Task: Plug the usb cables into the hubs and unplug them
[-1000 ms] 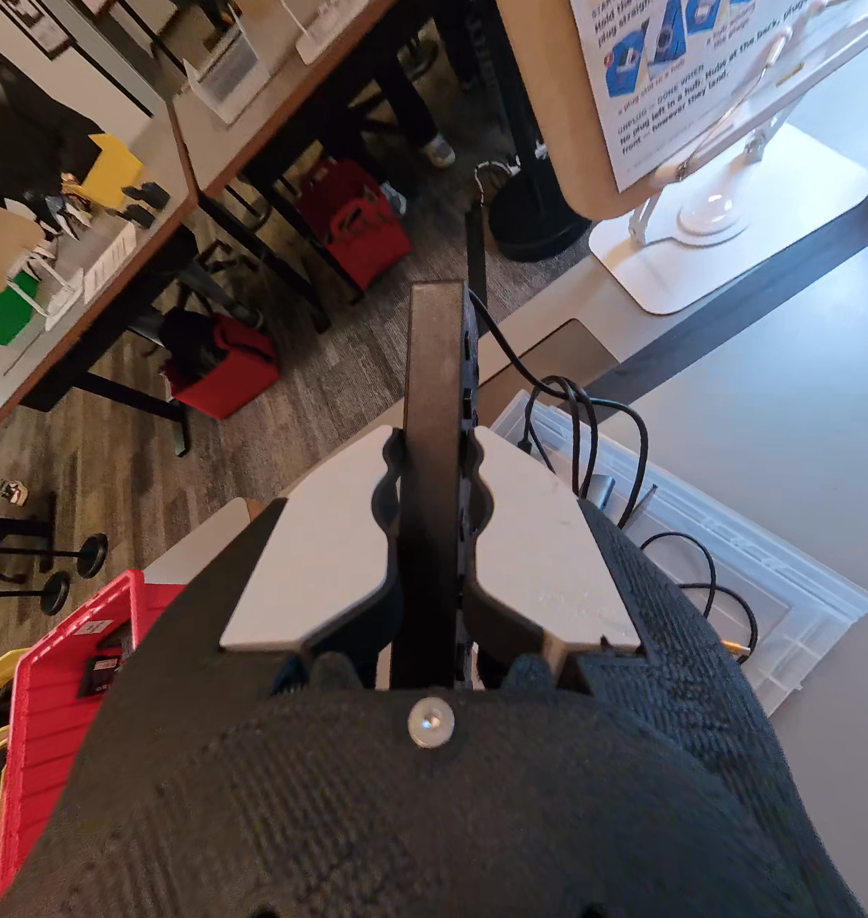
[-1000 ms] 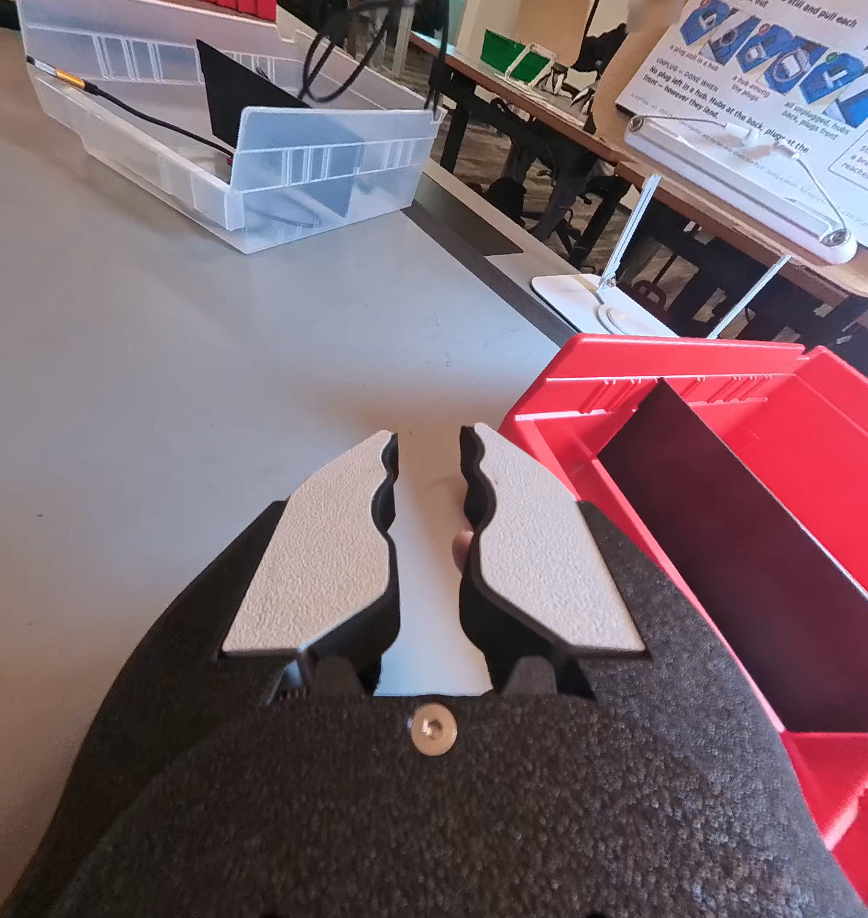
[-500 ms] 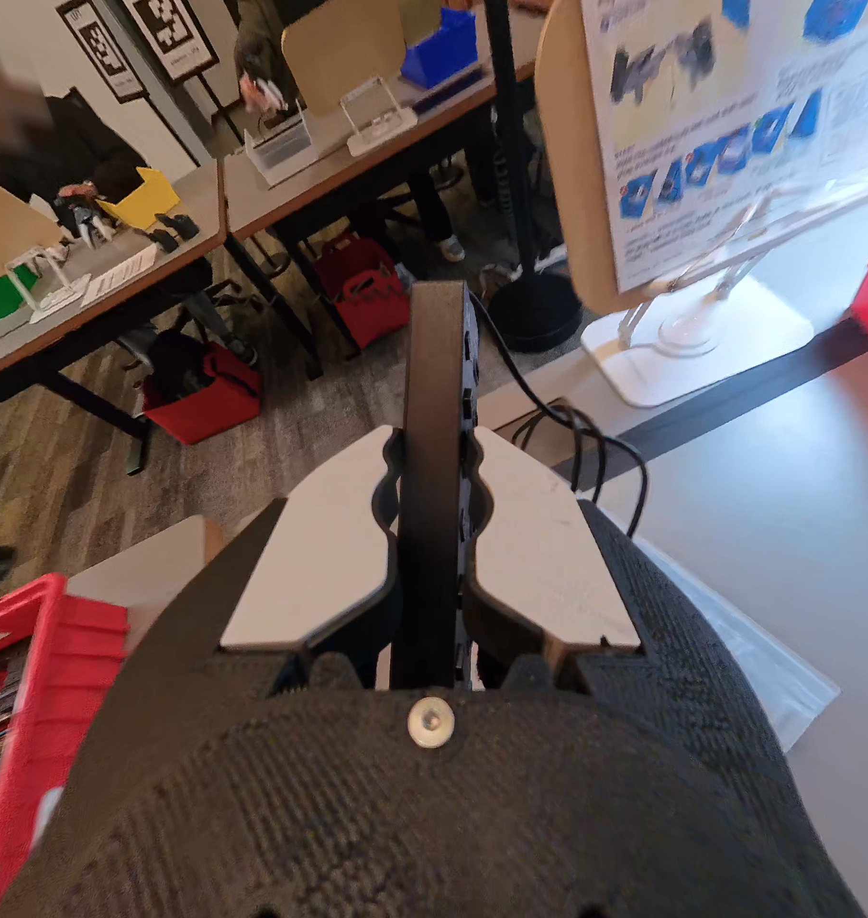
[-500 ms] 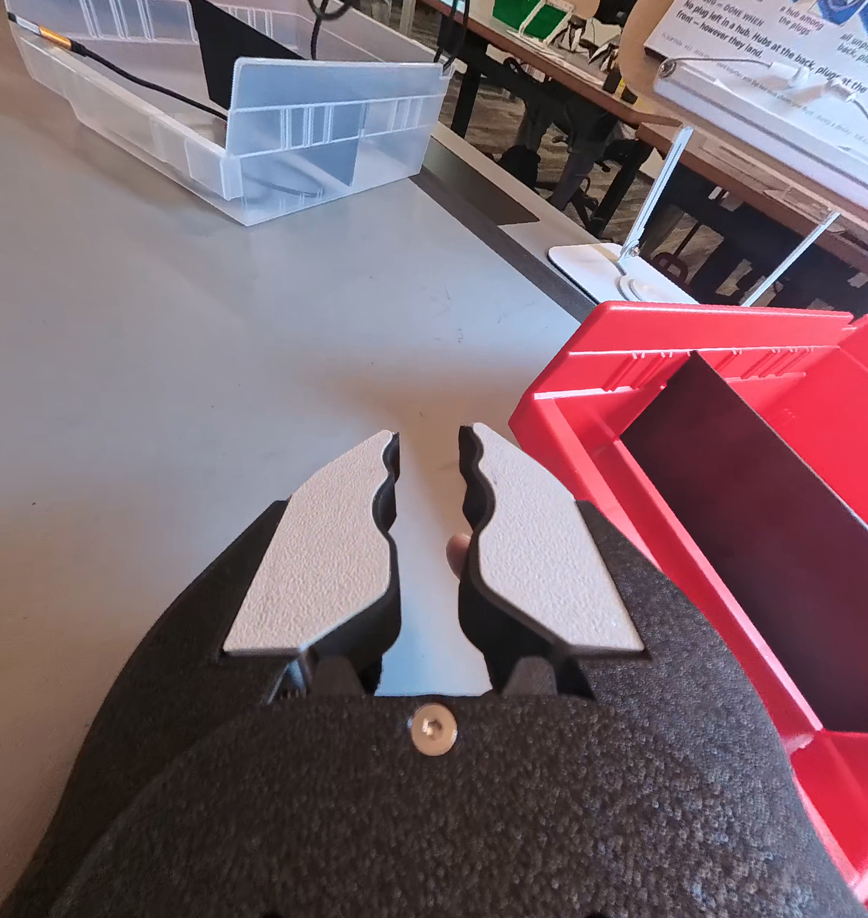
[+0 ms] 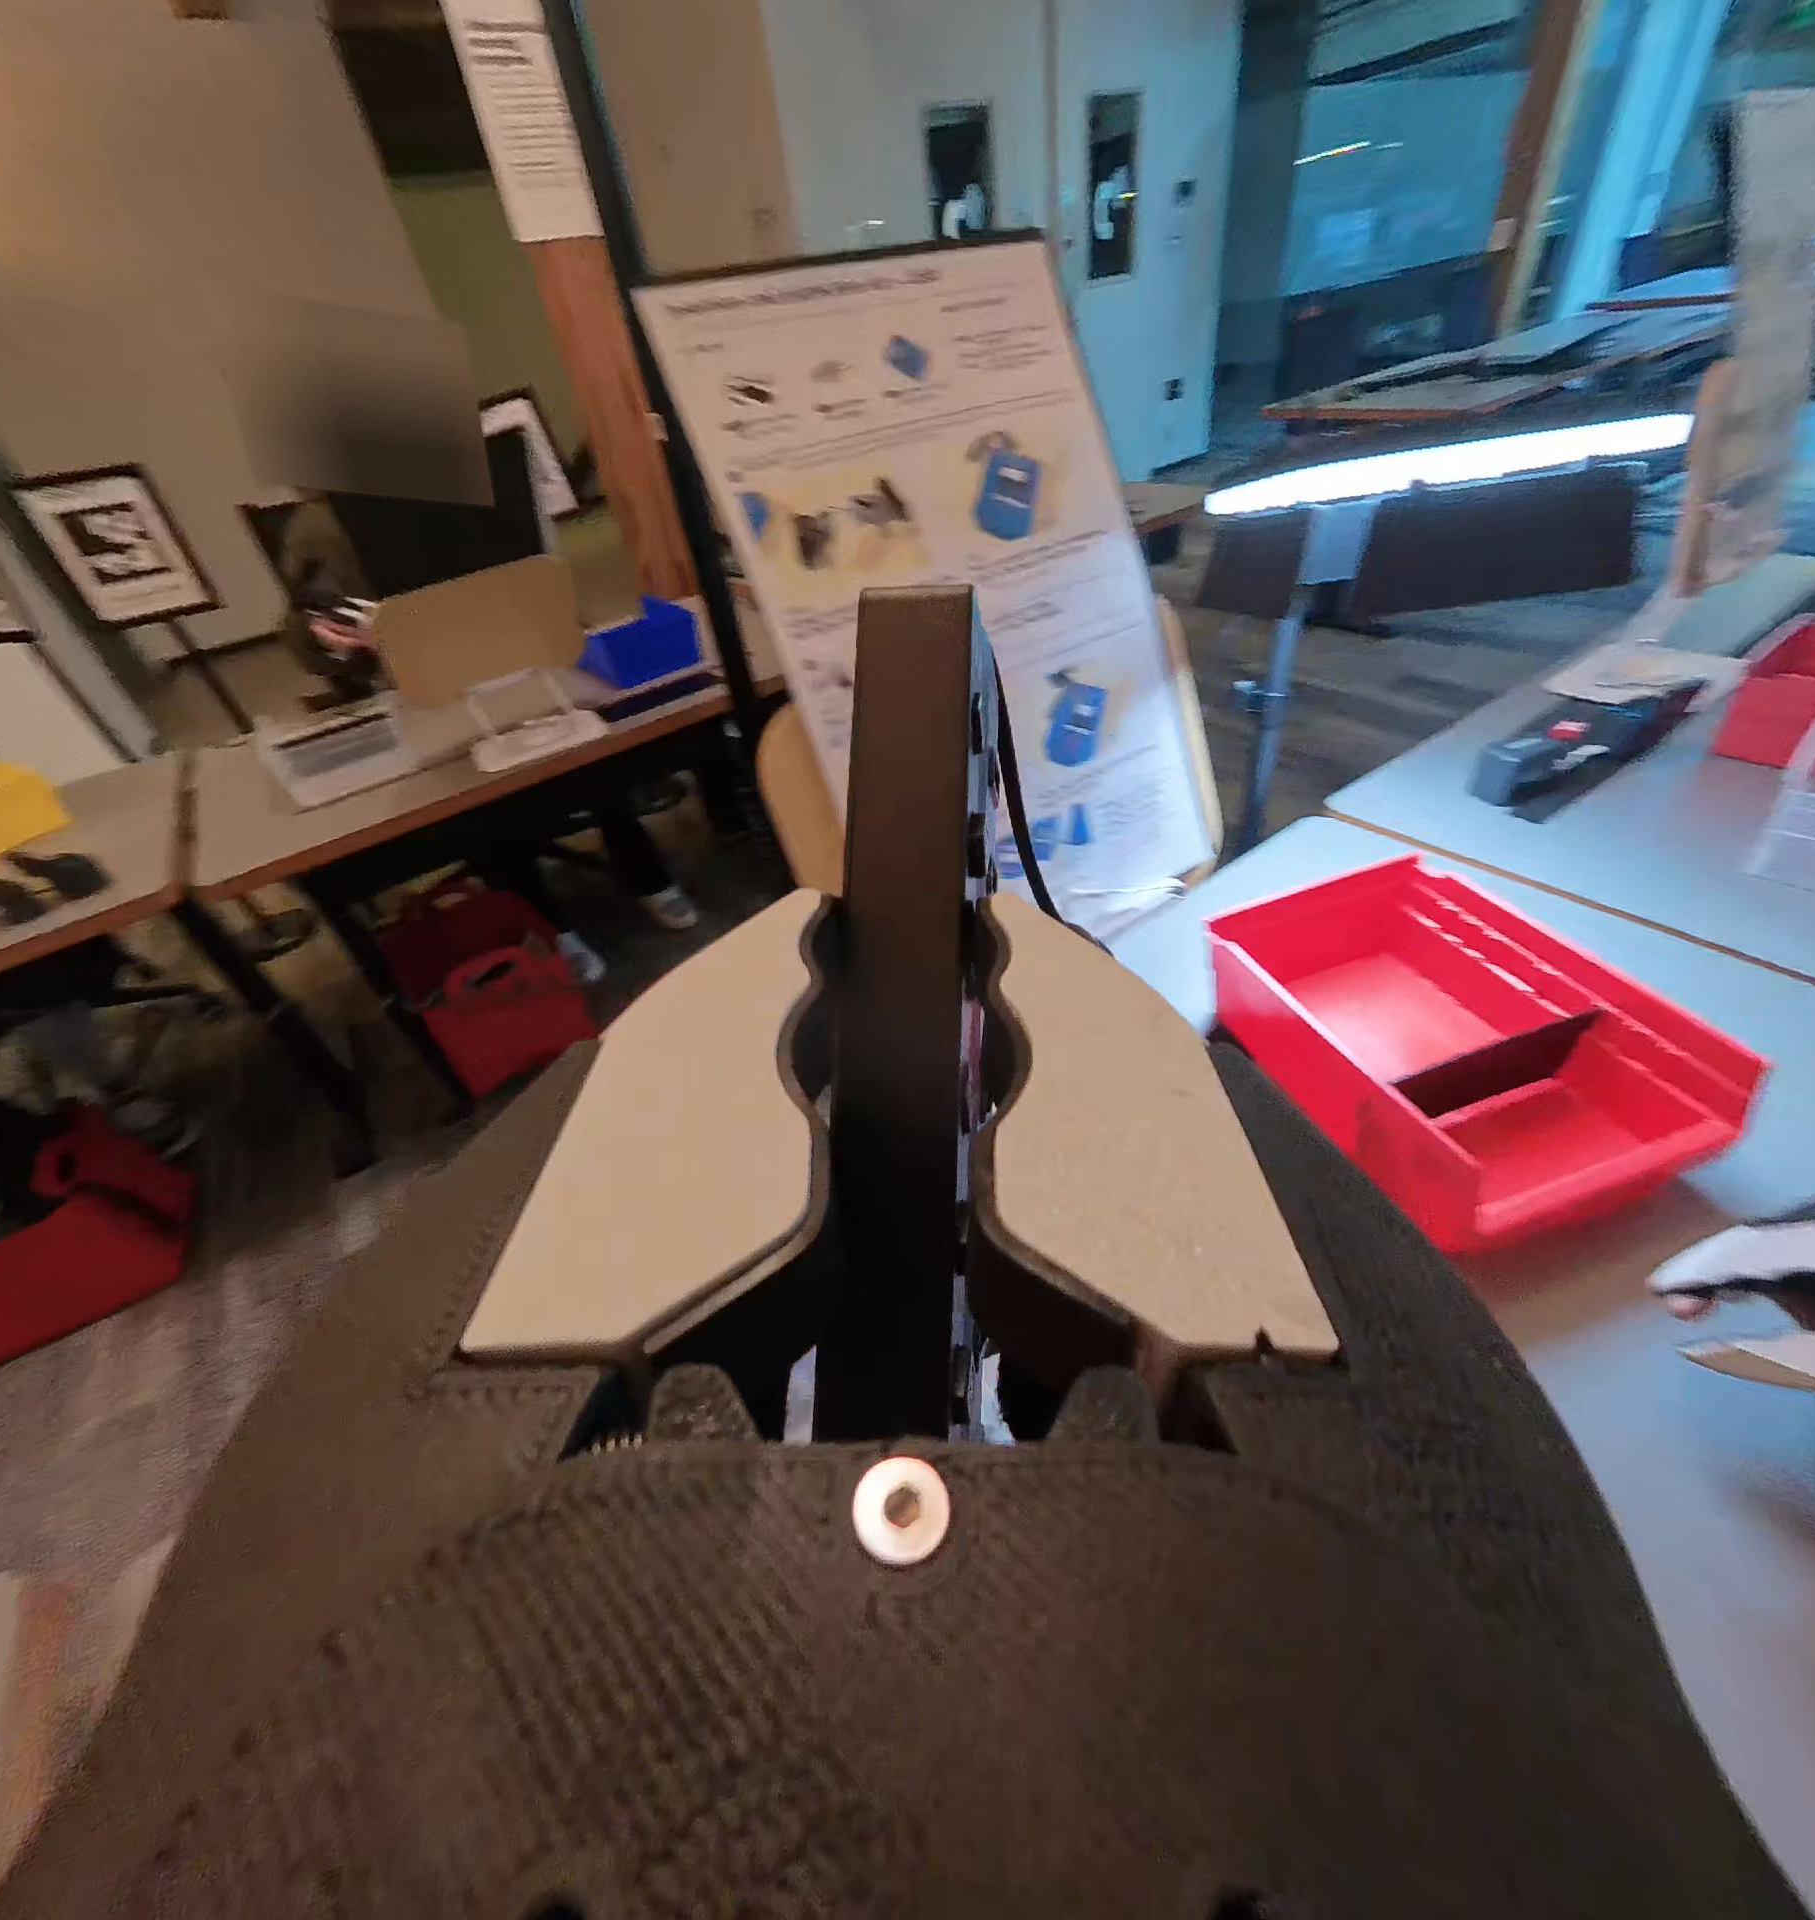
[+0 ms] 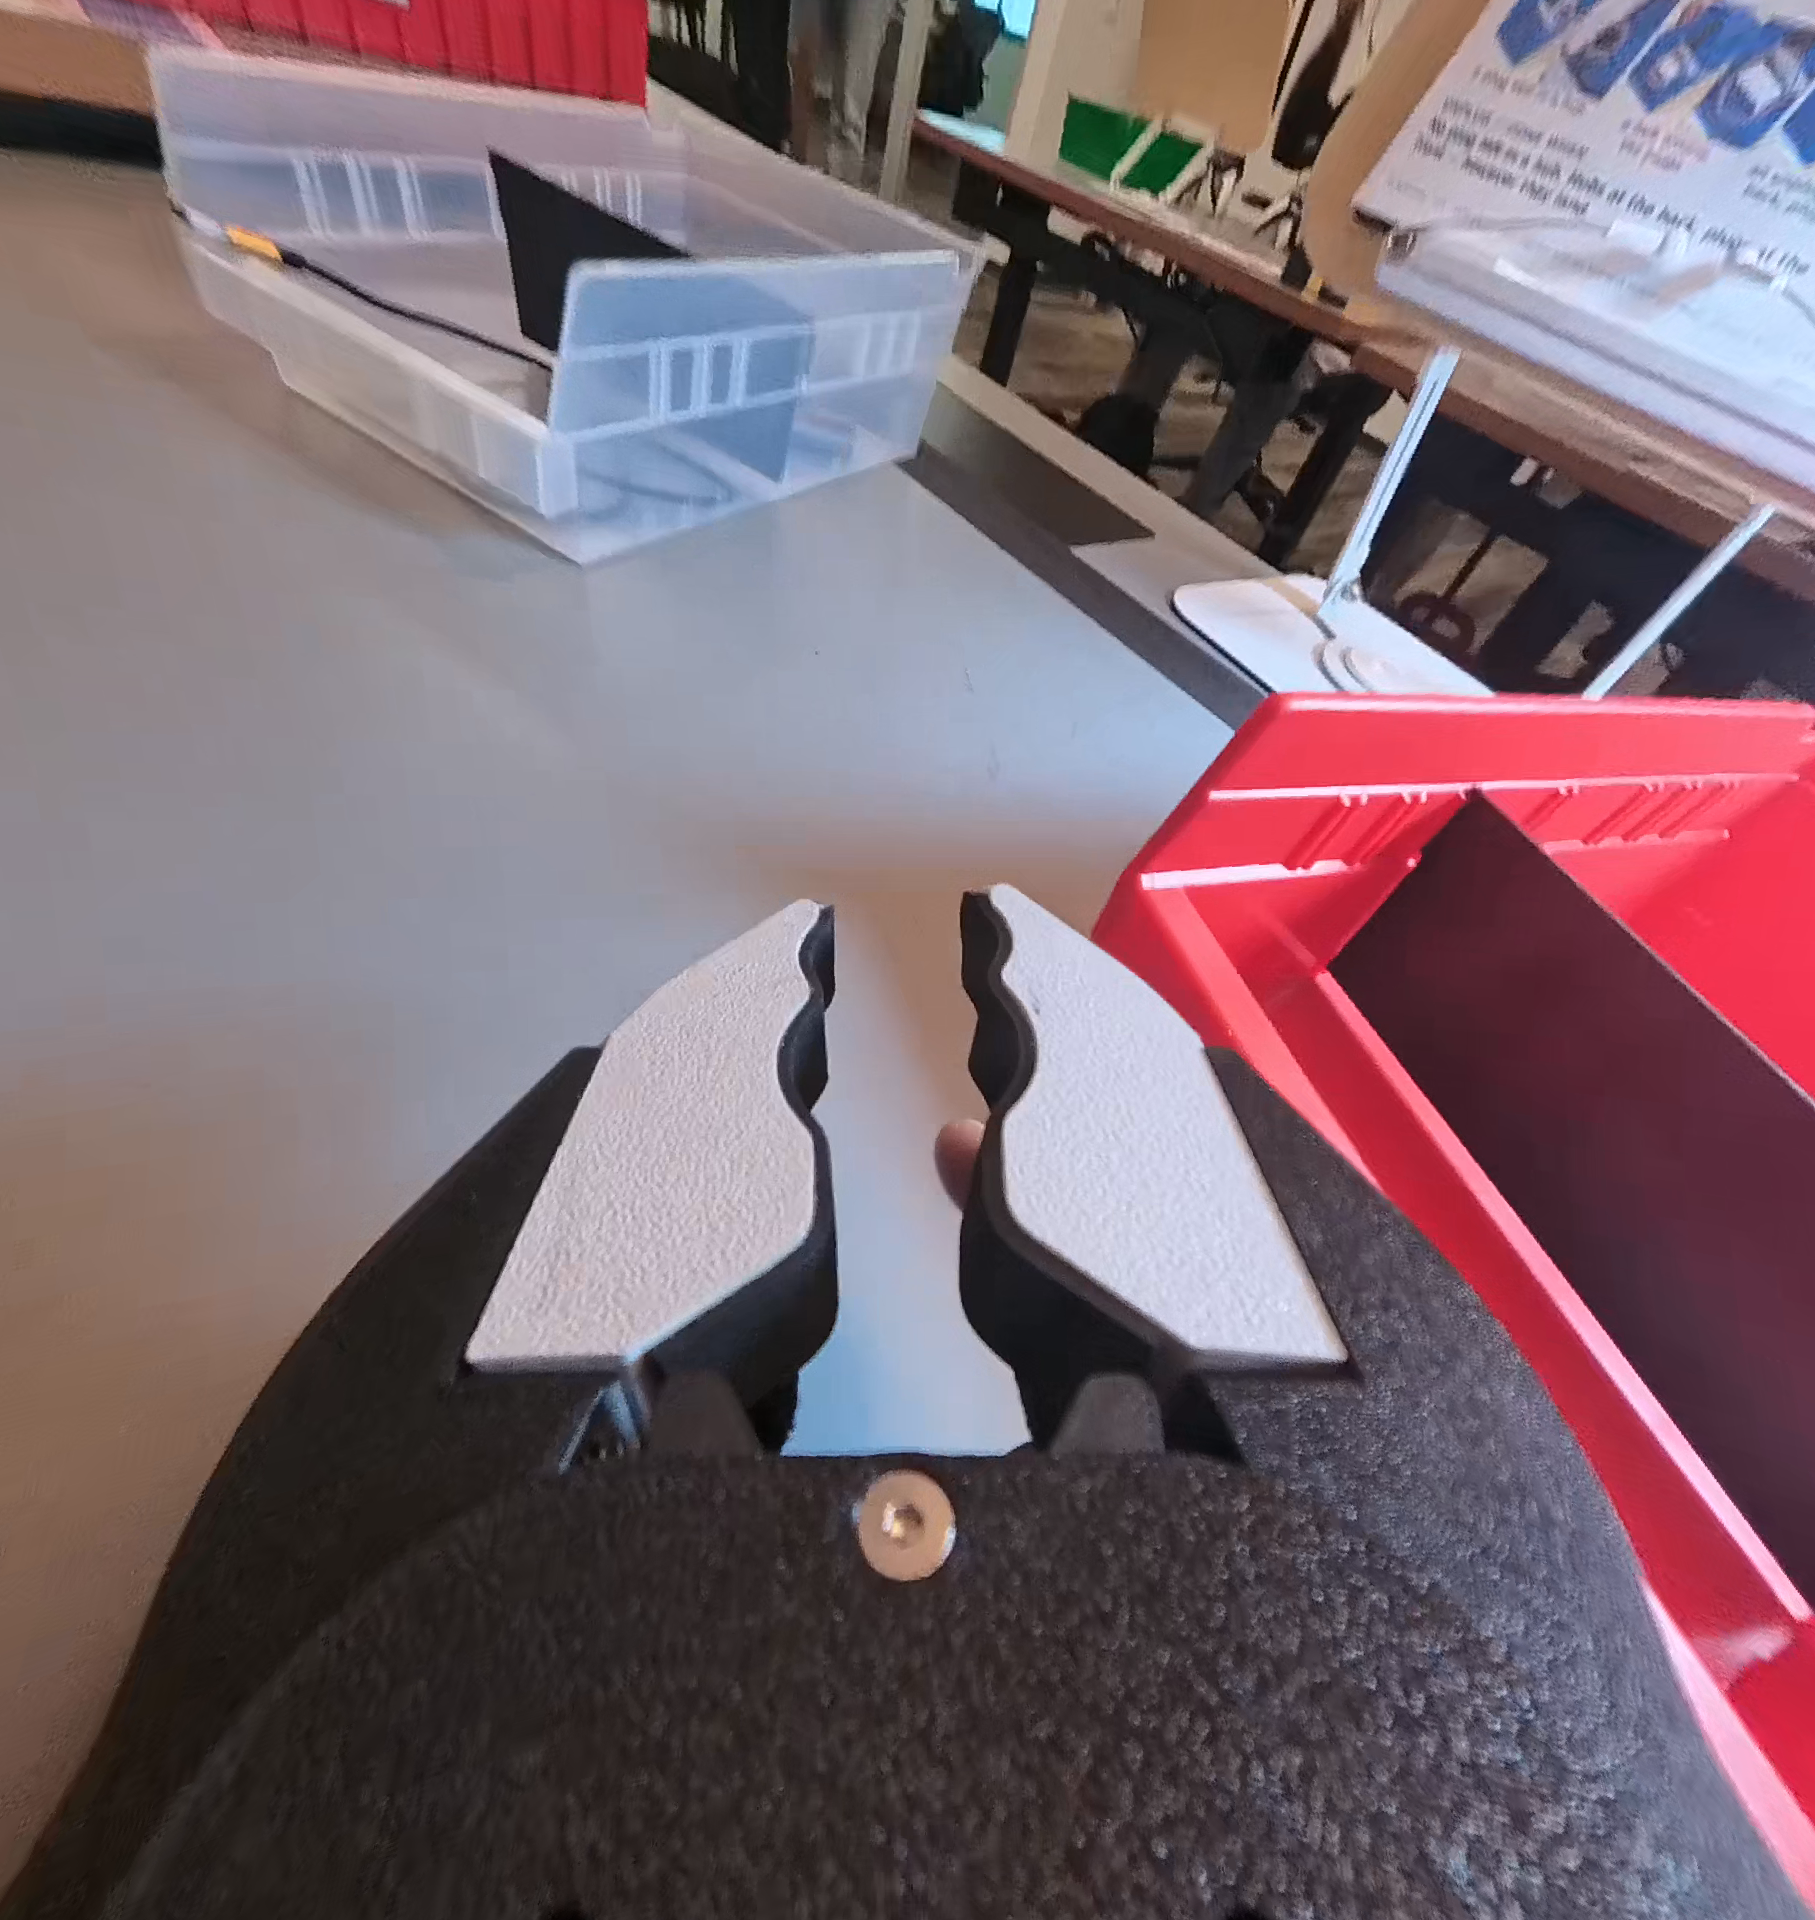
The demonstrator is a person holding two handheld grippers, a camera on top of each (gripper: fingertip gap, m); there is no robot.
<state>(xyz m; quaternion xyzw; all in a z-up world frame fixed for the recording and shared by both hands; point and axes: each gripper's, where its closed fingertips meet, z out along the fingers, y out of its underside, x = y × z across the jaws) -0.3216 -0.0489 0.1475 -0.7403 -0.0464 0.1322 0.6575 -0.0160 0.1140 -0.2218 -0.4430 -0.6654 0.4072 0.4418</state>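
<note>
Motion marks the left gripper (image 5: pixel 901 997): its fingers stay clenched on the flat black USB hub (image 5: pixel 903 831), which a second ago hung over the clear plastic bin (image 6: pixel 570 343) and is now lifted and swung toward the red plastic bin (image 5: pixel 1485 1049) on the grey counter (image 6: pixel 363 779). A thin black cable (image 5: pixel 1017 821) trails from the hub's right edge. The right gripper (image 6: pixel 898 935) has barely shifted; its fingers are parted and empty beside the red bin. Judging by this, the hub is being brought over for unplugging.
</note>
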